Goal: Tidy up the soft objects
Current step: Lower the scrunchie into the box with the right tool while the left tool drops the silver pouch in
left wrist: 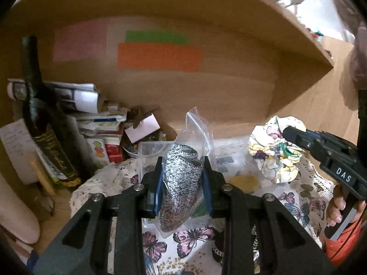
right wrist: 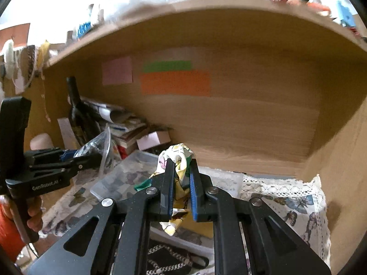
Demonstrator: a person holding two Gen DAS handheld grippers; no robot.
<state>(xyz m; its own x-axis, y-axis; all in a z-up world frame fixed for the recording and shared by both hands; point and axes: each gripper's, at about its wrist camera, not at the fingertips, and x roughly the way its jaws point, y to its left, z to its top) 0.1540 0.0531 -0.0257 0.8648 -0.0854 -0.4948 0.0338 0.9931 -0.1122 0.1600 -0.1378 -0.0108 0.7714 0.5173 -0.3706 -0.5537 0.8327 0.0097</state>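
Note:
My left gripper [left wrist: 182,160] is shut on a clear plastic zip bag [left wrist: 197,126] that holds a grey speckled knit cloth [left wrist: 181,183]; it holds the bag above the butterfly-print tablecloth [left wrist: 296,204]. My right gripper [right wrist: 181,162] is shut on a crumpled white floral cloth [right wrist: 177,155], held above the same table inside a wooden shelf nook. In the left wrist view the floral cloth [left wrist: 273,151] hangs at the right in the right gripper [left wrist: 289,133]. In the right wrist view the left gripper [right wrist: 91,158] with the bag [right wrist: 101,144] is at the left.
A dark wine bottle [left wrist: 43,123] stands at the back left beside stacked papers and books [left wrist: 96,119]. A clear plastic box [right wrist: 128,174] lies on the cloth. A dark bag with a chain [right wrist: 167,261] lies near the front. Coloured notes [left wrist: 158,55] stick on the back panel.

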